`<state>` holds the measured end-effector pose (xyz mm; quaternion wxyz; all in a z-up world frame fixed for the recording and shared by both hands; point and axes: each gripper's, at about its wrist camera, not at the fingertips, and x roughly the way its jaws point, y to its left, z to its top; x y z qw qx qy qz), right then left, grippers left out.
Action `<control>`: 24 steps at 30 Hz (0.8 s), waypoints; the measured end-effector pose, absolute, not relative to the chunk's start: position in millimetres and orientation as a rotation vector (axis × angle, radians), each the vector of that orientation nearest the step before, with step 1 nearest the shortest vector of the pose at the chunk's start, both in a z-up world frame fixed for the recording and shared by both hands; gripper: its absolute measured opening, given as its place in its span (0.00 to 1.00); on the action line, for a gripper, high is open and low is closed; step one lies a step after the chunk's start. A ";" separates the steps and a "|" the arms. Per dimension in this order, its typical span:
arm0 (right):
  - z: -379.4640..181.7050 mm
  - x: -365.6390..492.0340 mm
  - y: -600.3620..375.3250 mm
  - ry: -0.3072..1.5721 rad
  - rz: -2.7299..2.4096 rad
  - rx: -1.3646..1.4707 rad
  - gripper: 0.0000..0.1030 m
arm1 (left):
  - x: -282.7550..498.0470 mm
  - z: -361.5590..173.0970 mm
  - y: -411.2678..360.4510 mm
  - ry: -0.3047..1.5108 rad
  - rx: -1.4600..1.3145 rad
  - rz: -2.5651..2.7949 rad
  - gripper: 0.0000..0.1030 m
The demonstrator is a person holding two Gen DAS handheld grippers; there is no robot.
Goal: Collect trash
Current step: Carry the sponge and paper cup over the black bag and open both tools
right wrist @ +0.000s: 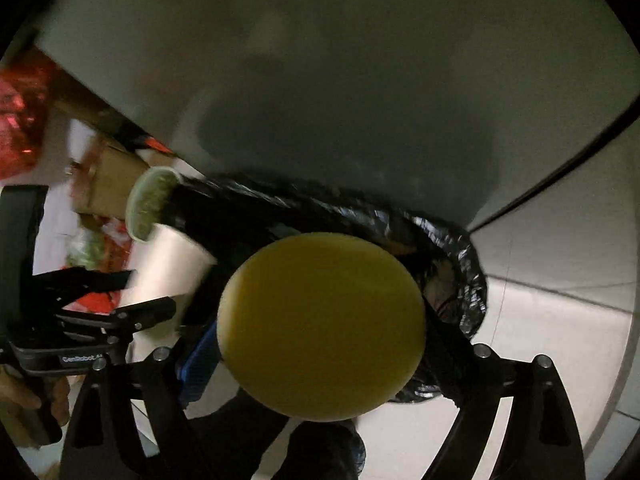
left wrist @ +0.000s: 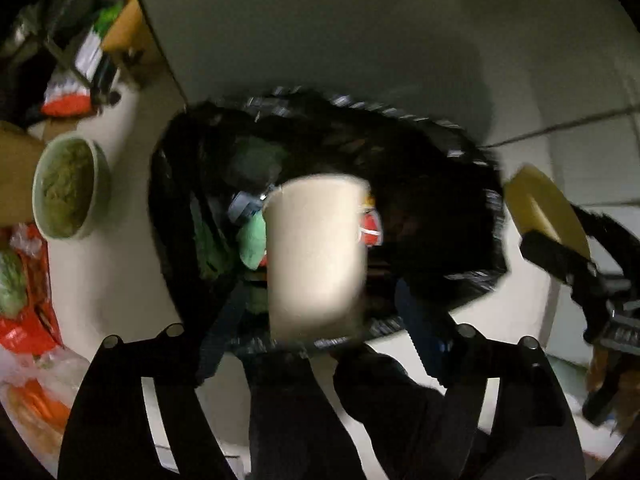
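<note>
A bin lined with a black trash bag stands on the floor and holds several wrappers. My left gripper is shut on a beige paper cup, held over the bag's mouth. My right gripper is shut on a round yellow lid, held over the bag's near rim. The lid and right gripper also show at the right of the left wrist view. The cup and left gripper show at the left of the right wrist view.
A paper bowl of green food sits left of the bin, also in the right wrist view. Red and orange wrappers and cardboard boxes lie at the left. A pale wall rises behind the bin. Tiled floor lies right.
</note>
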<state>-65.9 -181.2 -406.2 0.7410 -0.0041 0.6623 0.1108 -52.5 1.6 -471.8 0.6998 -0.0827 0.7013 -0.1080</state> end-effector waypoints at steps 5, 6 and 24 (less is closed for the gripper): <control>-447.1 -61.5 -185.6 1.502 0.210 0.001 0.86 | -43.1 -496.4 13.6 1.597 -0.194 -0.184 0.74; -450.0 -61.7 -185.8 1.508 0.208 -0.010 0.87 | -43.8 -495.7 15.0 1.597 -0.183 -0.186 0.74; -310.3 -65.3 -196.0 1.326 0.269 0.101 0.94 | -78.0 -360.4 21.8 1.449 -0.095 -0.327 0.74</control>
